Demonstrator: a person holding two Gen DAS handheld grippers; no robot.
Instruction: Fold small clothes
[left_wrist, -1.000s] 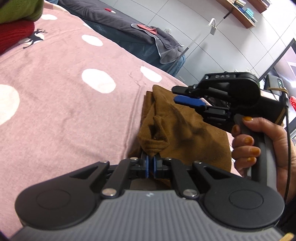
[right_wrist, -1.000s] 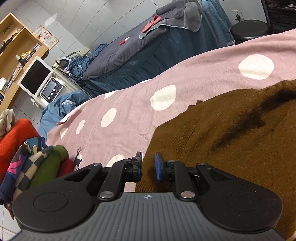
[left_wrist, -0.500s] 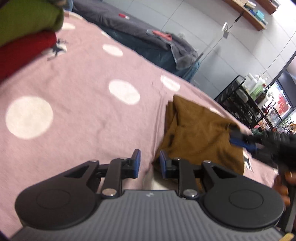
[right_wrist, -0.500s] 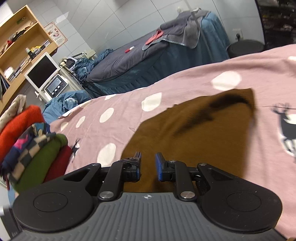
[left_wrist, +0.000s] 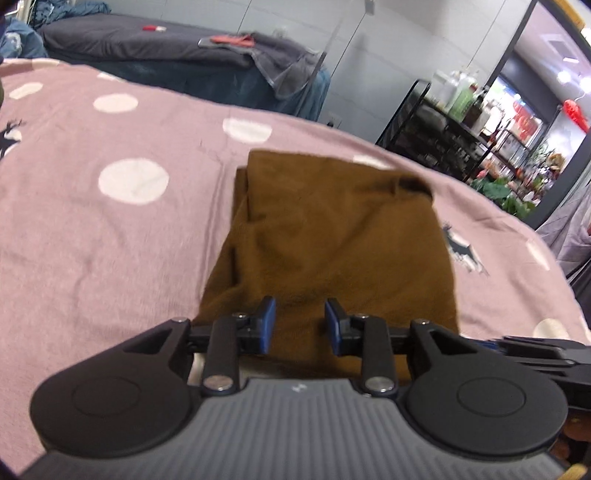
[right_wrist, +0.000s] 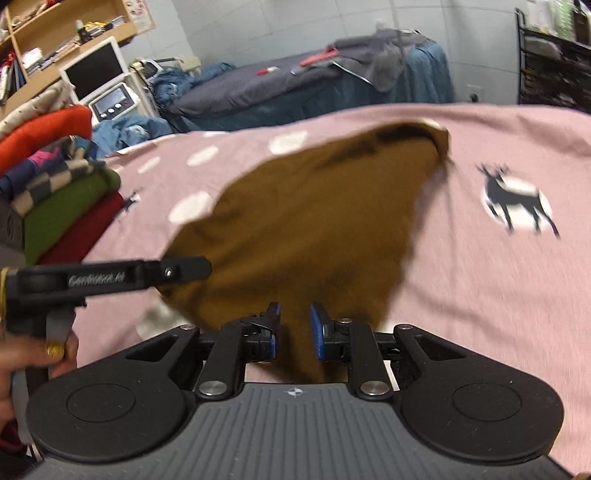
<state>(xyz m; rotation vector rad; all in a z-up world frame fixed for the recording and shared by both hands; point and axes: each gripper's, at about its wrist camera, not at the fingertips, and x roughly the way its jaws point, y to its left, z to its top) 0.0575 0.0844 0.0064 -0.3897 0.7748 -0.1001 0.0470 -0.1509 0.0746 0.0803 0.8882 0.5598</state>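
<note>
A brown garment lies folded in a rough rectangle on the pink spotted bedspread. It also shows in the right wrist view. My left gripper is open and empty, held just above the garment's near edge. My right gripper is open and empty too, above the garment's near edge from the other side. The left gripper also shows side-on at the left of the right wrist view. The right gripper shows as a black part at the right edge of the left wrist view.
A stack of folded clothes, red, green and checked, stands at the left on the bedspread. A second bed with grey covers lies behind. A black shelf rack stands to the right.
My left gripper let go of the brown garment's corner, opened and drew back. Both grippers pulled away towards me, and the garment now lies flat.
</note>
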